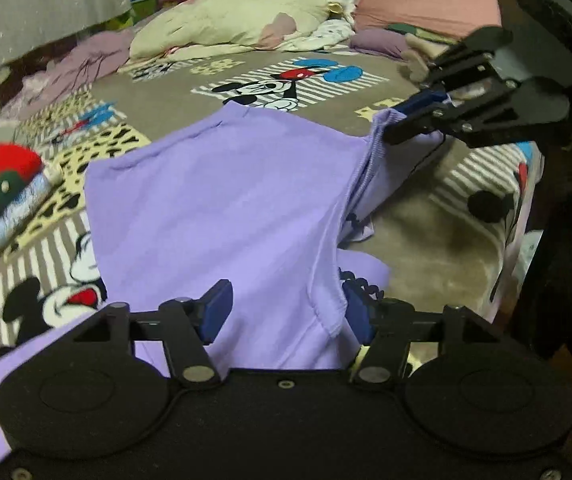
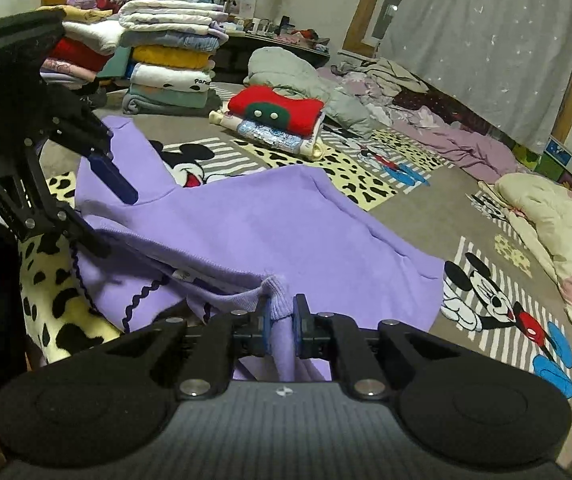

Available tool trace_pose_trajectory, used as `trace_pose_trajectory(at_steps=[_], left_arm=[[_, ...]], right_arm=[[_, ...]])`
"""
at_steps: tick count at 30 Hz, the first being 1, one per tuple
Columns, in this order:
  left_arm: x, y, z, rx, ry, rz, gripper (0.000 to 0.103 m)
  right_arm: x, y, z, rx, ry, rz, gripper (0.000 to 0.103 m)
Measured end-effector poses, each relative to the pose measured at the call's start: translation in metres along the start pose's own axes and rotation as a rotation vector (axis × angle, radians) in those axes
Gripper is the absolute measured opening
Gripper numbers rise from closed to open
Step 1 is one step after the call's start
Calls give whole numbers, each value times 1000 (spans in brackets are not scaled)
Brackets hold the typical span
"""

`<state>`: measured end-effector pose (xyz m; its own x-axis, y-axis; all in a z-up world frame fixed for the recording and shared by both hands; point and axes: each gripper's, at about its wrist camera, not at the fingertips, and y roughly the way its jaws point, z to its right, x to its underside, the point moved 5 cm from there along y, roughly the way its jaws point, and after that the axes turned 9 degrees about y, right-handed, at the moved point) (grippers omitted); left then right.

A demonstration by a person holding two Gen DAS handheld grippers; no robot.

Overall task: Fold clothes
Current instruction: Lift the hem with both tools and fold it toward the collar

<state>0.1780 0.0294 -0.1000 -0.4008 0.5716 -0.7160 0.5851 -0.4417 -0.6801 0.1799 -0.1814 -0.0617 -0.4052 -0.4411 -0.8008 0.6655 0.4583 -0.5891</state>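
Observation:
A lilac sweatshirt (image 1: 226,200) (image 2: 286,224) with dark wavy trim lies partly lifted over a Mickey Mouse blanket (image 1: 262,88) (image 2: 497,300). My left gripper (image 1: 287,310) (image 2: 118,222) is open, its blue pads (image 1: 218,308) wide apart with a fold of the sweatshirt draped between them. My right gripper (image 2: 282,318) (image 1: 399,122) is shut on the sweatshirt's ribbed edge (image 2: 280,300) and holds it raised above the bed at the garment's far right corner. The sweatshirt's underside and front are mostly hidden.
A folded pile topped by a red and green garment (image 1: 2,184) (image 2: 282,114) lies left of the sweatshirt. Tall stacks of folded clothes (image 2: 170,52) stand behind it. A cream duvet (image 1: 238,16) (image 2: 557,216), a pink pillow (image 1: 429,0) and crumpled purple clothes (image 2: 457,136) line the far side.

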Motion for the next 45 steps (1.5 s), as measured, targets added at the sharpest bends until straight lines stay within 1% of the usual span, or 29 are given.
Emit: trace_pose_trajectory(at_steps=[2,4,5,8,9,12,14,15,16,18,20,21,22,23,24,26,27,28,29,30,31,32,34,35,36,38,40,44,45], left_arm=[[1,-1,1,-13,0,5,60],[0,-4,8,5,8,25,60],[3,-4,14,3,31,26,60],[14,3,31,-67,196,-39,60],[18,6,35,-70,231,-53,60],[18,8,27,-72,164,-42,58],[15,9,16,-62,94,-24,47],[16,11,10,-63,73,-33,36],[15,14,5,-59,63,-45,29],[12,21,-3,-48,46,-69,23],[6,30,-17,-39,32,-100,21],[3,35,-22,-46,34,-117,17],[-2,38,-29,-66,40,-122,13],[-11,36,-34,-114,48,-91,12],[-24,26,-39,-182,47,-20,10],[-44,-12,-40,-342,35,215,10],[-47,-30,-34,-379,65,316,10],[-43,-40,-23,-367,119,355,10],[-34,-41,-9,-346,193,333,10],[-22,-37,4,-327,277,290,10],[-2,-28,20,-295,375,221,10],[17,-19,31,-261,433,157,10],[55,-3,51,-194,521,37,10],[70,3,58,-179,551,1,10],[83,7,66,-177,586,-19,10],[91,4,74,-179,603,-19,11],[97,0,80,-182,613,-15,18],[100,-13,89,-184,674,-26,20],[100,-17,89,-180,674,-27,24]], right_arm=[[-4,0,3,-2,19,4,12],[-7,0,5,2,27,5,12],[-8,0,6,1,30,5,12],[-10,1,9,-3,38,2,12],[-10,2,9,-6,37,-1,12],[-10,3,9,-18,21,-7,12],[-10,4,8,-18,9,-17,12],[-11,6,9,-22,10,-23,12],[-11,7,10,-27,11,-29,12],[-13,14,11,-46,6,-58,12],[-14,25,14,-61,-14,-109,12],[-16,30,16,-60,-28,-126,11],[-20,33,18,-19,-54,-109,11],[-30,28,22,50,-66,-32,11],[-41,18,26,89,-34,59,11],[-53,-16,20,126,-27,246,11],[-58,-34,16,143,-25,339,11],[-49,-38,6,113,-63,324,11],[-38,-41,-4,78,-105,295,11],[-20,-38,-19,49,-184,245,11],[0,-35,-33,22,-266,192,11],[20,-32,-48,-6,-348,139,11],[60,-22,-70,-47,-453,30,11],[82,-16,-79,-63,-497,-21,11],[95,-13,-85,-72,-509,-50,11],[111,-10,-93,-61,-536,-70,11],[113,-11,-98,-42,-562,-64,12],[115,-20,-101,-44,-592,-75,14],[116,-23,-101,-50,-598,-80,15]])
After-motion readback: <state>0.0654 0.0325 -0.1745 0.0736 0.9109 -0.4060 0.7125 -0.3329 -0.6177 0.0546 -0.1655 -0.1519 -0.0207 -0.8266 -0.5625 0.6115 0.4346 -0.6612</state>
